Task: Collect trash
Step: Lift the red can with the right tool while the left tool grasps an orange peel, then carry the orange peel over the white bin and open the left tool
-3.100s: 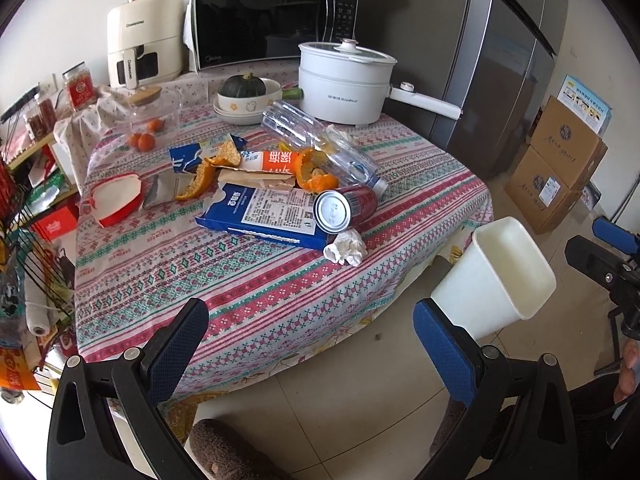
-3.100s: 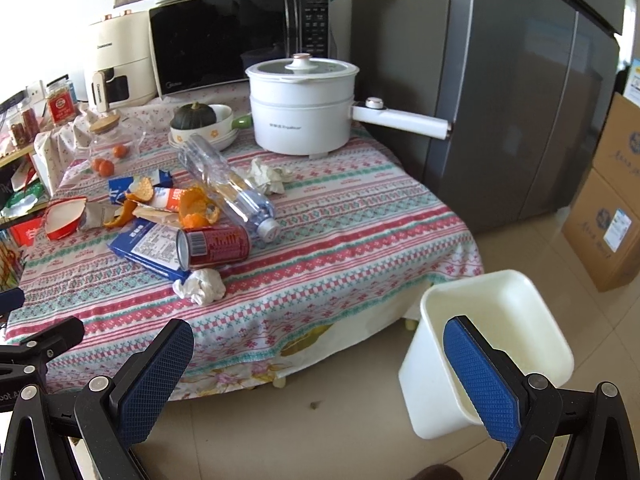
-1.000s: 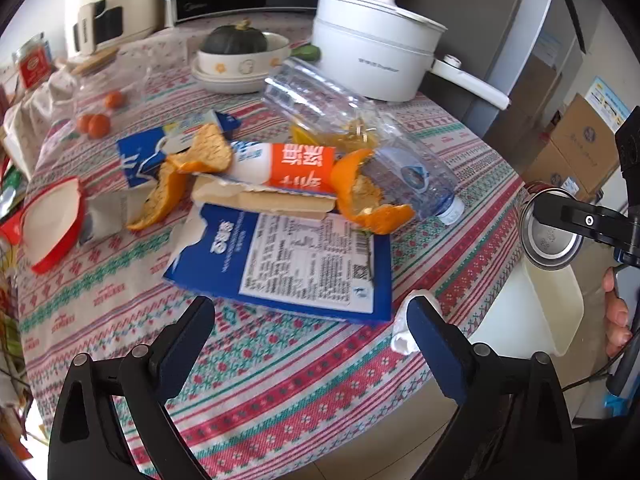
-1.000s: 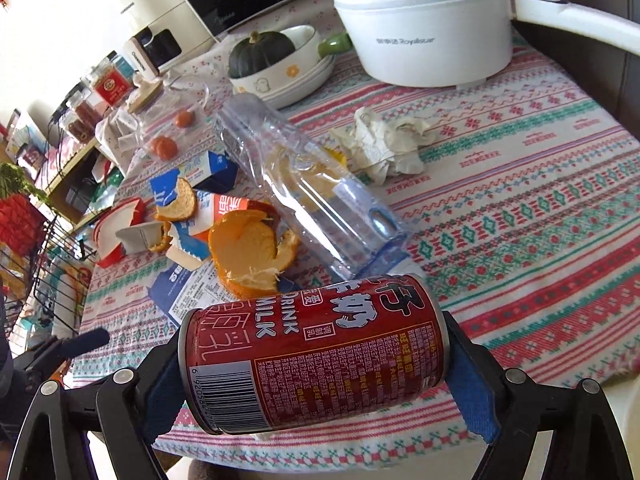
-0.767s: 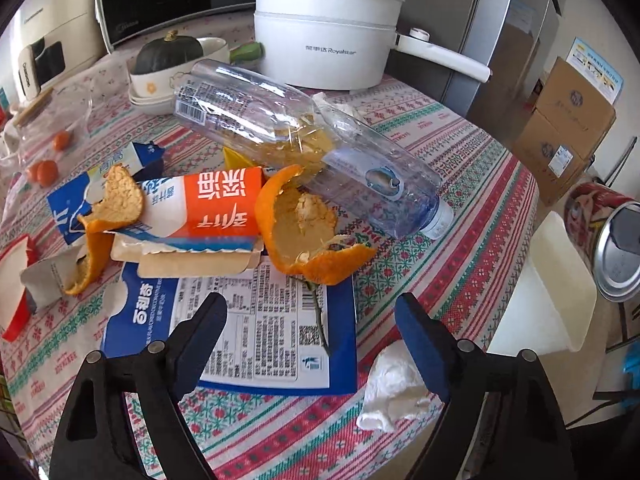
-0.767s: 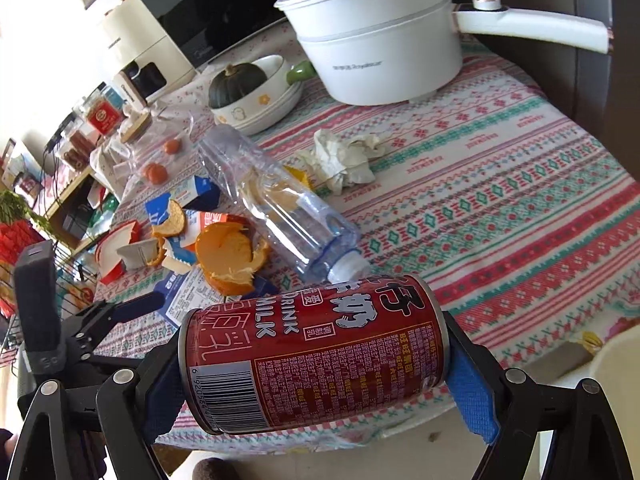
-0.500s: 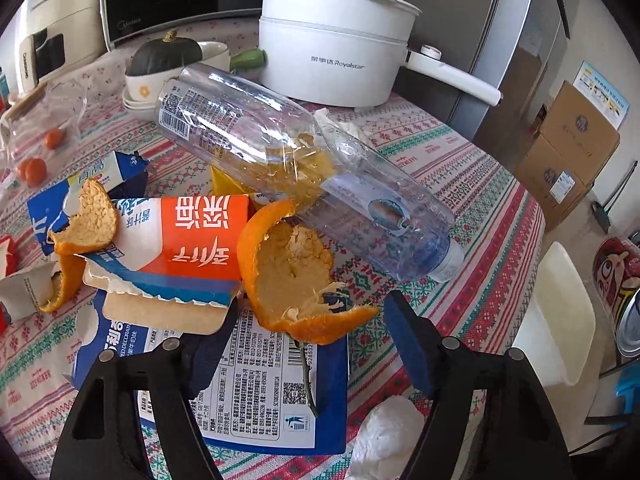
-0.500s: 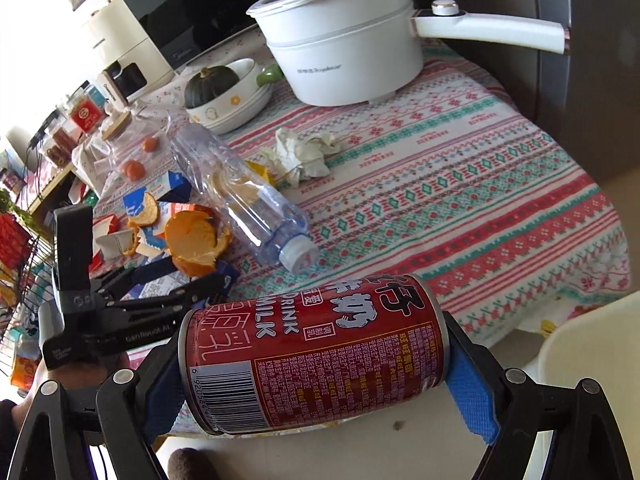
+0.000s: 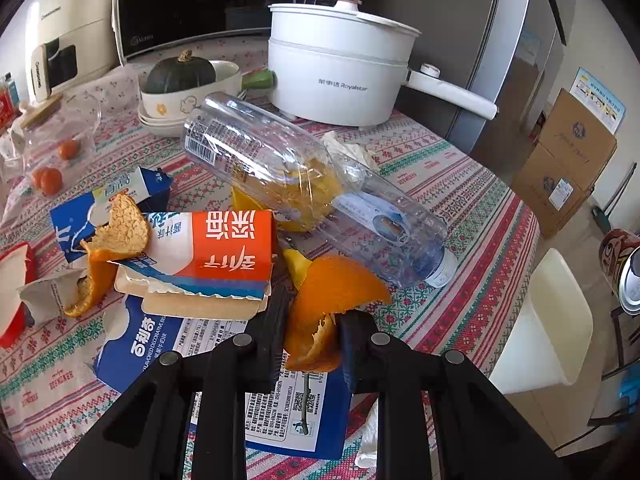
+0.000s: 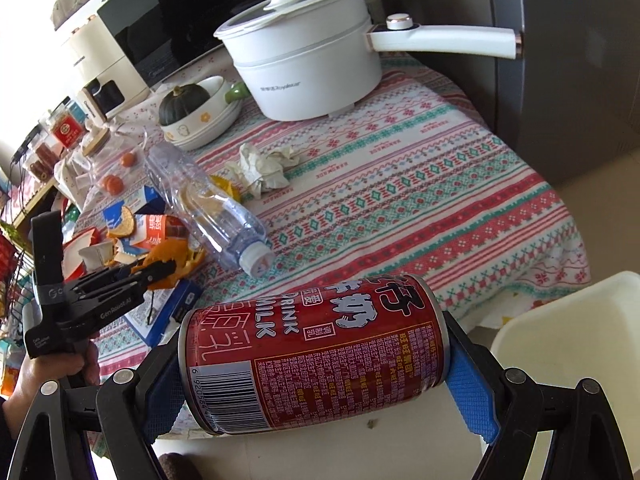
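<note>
My left gripper (image 9: 314,322) is shut on an orange peel (image 9: 332,300) lying over the blue carton (image 9: 224,360) on the table; it also shows in the right wrist view (image 10: 160,270). My right gripper (image 10: 316,354) is shut on a red milk-drink can (image 10: 316,348), held sideways off the table's edge, left of the white bin (image 10: 568,344). The can (image 9: 622,270) and the bin (image 9: 548,320) also show at the right of the left wrist view. A clear plastic bottle (image 9: 304,184), an orange-and-white carton (image 9: 208,256), another peel (image 9: 116,232) and crumpled tissue (image 10: 264,168) lie on the tablecloth.
A white electric pot (image 9: 340,68), a bowl with a green squash (image 9: 180,80), a microwave (image 9: 208,4) and a fridge (image 9: 500,40) stand at the back. Cardboard boxes (image 9: 568,160) stand on the floor at right. A small crumpled tissue (image 9: 368,436) lies at the table's front edge.
My left gripper has closed on the orange peel, which was lying free between open fingers before. My right gripper with the can has swung right, nearer the bin.
</note>
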Action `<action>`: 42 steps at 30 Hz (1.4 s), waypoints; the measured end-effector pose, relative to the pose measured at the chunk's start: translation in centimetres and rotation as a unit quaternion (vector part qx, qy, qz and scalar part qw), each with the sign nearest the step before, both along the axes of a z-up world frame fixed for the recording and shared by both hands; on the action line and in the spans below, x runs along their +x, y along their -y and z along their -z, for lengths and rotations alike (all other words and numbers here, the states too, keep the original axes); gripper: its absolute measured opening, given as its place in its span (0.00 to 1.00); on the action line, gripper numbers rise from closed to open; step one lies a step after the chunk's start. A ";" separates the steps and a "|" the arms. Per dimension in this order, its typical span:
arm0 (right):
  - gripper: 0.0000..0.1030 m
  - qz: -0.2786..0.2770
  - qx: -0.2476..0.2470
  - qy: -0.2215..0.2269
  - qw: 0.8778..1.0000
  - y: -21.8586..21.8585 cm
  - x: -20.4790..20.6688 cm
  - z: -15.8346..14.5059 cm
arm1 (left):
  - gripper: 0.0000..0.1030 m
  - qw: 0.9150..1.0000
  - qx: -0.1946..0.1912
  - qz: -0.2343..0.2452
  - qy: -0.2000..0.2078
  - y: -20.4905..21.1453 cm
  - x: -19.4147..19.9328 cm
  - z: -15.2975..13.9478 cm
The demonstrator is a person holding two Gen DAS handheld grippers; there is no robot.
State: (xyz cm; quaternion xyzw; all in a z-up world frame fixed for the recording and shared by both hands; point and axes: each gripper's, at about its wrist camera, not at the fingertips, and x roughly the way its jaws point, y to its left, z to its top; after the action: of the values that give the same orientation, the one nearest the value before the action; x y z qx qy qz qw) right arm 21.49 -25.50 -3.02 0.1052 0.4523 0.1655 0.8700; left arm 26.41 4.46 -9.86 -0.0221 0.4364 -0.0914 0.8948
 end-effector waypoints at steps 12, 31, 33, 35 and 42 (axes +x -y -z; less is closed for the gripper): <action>0.89 0.091 0.011 0.003 0.996 6.8 -1.5 -1.6 | 0.22 0.997 -0.047 0.041 0.046 1.9 -3.7 -5.3; 0.89 0.249 -0.038 -0.142 0.957 22.2 -6.4 6.6 | 0.22 0.970 -0.100 0.220 -0.015 26.3 -6.2 -2.9; 0.89 0.247 -0.046 -0.146 0.957 22.3 -6.5 6.9 | 0.22 0.967 -0.097 0.233 -0.025 28.6 -6.4 -1.6; 0.89 0.246 -0.052 -0.147 0.957 22.5 -6.6 7.1 | 0.22 0.966 -0.087 0.241 -0.032 30.3 -6.5 -0.4; 0.89 0.257 -0.049 -0.156 0.952 24.1 -7.1 8.0 | 0.22 0.966 -0.075 0.243 -0.051 33.5 -5.6 2.7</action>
State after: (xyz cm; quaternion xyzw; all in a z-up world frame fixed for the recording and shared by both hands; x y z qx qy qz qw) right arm 14.37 -49.62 -10.98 0.1995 0.5474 -0.1050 0.8059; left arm 20.83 -29.01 -12.59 0.0134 0.4661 -0.3373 0.8178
